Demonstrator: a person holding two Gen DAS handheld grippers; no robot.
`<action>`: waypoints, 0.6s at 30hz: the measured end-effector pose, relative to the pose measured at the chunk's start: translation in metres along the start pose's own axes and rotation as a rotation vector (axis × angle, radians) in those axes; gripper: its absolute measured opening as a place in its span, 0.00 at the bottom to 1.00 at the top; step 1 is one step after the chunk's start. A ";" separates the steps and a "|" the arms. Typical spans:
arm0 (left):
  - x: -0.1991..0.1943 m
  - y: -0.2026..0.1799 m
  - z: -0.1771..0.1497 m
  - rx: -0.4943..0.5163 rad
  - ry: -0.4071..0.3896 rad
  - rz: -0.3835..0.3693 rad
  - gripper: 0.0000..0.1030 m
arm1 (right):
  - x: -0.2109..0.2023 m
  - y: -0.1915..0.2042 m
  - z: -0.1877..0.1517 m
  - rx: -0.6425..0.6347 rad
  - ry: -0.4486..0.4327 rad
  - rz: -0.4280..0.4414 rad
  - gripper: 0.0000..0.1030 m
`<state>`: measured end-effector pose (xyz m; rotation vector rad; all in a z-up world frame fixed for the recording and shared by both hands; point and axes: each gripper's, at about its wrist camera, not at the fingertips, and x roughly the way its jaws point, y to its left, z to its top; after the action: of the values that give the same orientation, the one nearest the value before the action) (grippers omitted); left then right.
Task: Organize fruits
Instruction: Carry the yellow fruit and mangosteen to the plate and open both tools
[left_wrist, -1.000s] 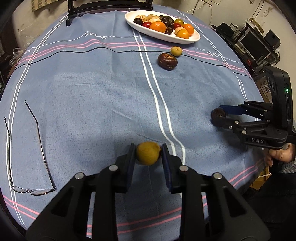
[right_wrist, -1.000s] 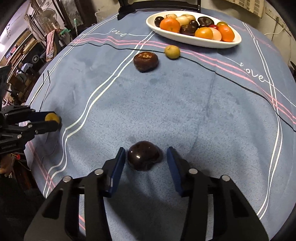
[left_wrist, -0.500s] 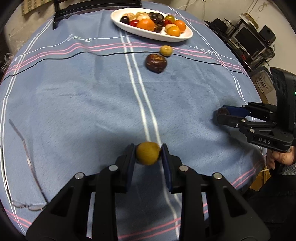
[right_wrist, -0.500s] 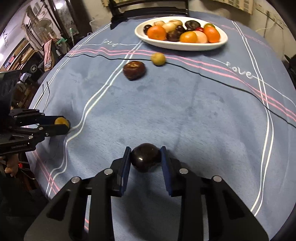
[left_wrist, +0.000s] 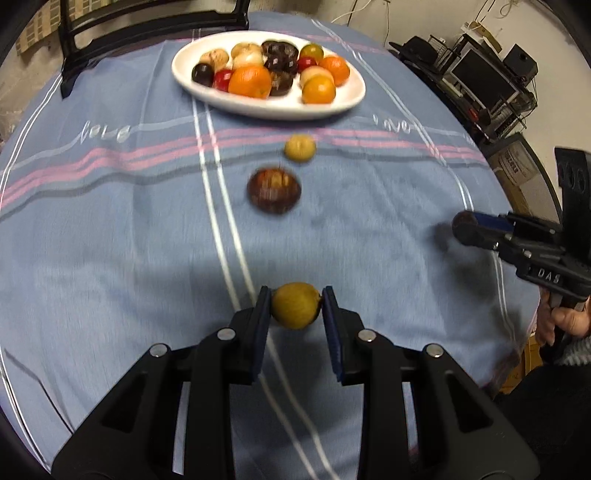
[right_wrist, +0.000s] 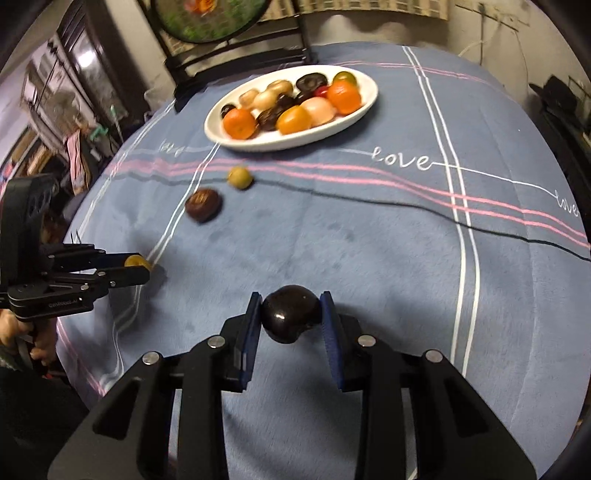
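The left gripper (left_wrist: 295, 304) clamps a yellow fruit (left_wrist: 295, 305) above the blue tablecloth (left_wrist: 110, 229). Nearer the white plate (left_wrist: 347, 101) lie a brown fruit (left_wrist: 274, 190) and a small yellow-green fruit (left_wrist: 300, 147).

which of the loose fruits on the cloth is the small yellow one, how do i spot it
Find the white oval plate piled with fruit. Just below its near edge, on the pink stripes, lies the small yellow fruit. Its only loose neighbour, the brown fruit, is bigger and darker.
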<state>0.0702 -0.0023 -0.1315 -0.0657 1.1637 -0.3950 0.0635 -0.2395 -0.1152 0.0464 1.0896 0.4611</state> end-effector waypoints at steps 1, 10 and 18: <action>0.000 -0.001 0.008 0.003 -0.008 0.000 0.28 | 0.001 -0.003 0.005 0.010 0.000 0.009 0.31; 0.013 -0.004 0.104 0.041 -0.079 -0.003 0.28 | 0.018 -0.008 0.098 -0.021 -0.093 0.055 0.31; 0.047 0.005 0.157 0.045 -0.073 0.000 0.28 | 0.053 -0.018 0.156 -0.051 -0.122 0.051 0.31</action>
<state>0.2288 -0.0370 -0.1109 -0.0408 1.0825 -0.4158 0.2239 -0.2061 -0.0911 0.0564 0.9579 0.5253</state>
